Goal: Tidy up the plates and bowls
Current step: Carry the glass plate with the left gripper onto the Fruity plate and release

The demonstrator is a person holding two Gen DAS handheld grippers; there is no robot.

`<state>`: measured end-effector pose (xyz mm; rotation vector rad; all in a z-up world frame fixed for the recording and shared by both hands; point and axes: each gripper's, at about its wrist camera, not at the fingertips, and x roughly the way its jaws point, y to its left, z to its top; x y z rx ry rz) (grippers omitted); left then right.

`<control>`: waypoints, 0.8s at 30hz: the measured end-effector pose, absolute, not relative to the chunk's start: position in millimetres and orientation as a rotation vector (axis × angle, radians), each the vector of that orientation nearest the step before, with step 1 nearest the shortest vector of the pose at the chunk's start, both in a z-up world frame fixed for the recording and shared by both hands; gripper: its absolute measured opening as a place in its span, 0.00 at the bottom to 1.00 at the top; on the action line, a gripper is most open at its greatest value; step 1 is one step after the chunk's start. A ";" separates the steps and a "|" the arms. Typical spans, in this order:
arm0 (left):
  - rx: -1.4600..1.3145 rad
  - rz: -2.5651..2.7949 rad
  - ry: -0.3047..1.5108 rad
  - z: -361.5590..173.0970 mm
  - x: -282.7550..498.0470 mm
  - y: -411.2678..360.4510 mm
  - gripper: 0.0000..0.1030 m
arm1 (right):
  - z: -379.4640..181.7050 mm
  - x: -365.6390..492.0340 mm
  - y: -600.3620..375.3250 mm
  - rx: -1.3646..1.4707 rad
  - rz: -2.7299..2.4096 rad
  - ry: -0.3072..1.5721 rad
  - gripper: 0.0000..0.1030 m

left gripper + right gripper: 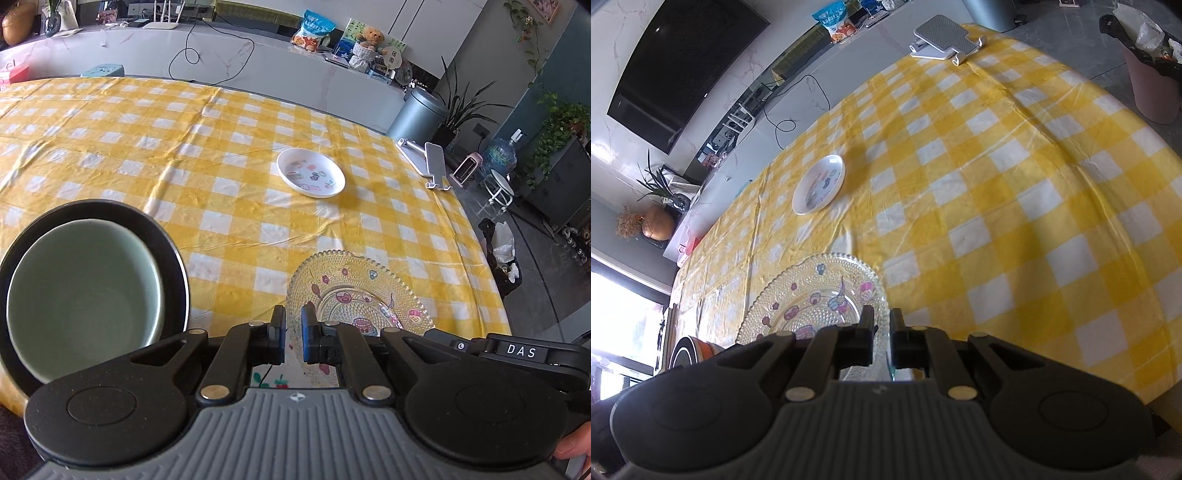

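A clear beaded glass plate with cartoon stickers lies at the near edge of the yellow checked table; it also shows in the right wrist view. My right gripper is shut on its rim, which stands edge-on between the fingers. My left gripper hangs just over the plate's near left rim with a narrow gap between the fingers and nothing held. A green bowl sits in a black plate at the left. A small white plate with stickers lies further off, and also shows in the right wrist view.
A grey phone stand sits at the table's far right edge, also in the right wrist view. The tablecloth is wrinkled. A bin stands on the floor past the table. A long counter runs behind the table.
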<state>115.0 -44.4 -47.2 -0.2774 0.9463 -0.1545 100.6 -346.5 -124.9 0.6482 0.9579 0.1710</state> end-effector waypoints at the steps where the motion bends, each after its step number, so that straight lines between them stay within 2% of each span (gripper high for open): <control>1: -0.273 -0.149 0.949 -48.3 110.6 -42.4 0.09 | -124.6 97.2 -343.5 0.641 0.175 0.956 0.06; 24: -0.243 -0.116 1.009 -81.3 90.5 -41.6 0.10 | -130.4 86.3 -313.2 0.433 0.138 1.005 0.06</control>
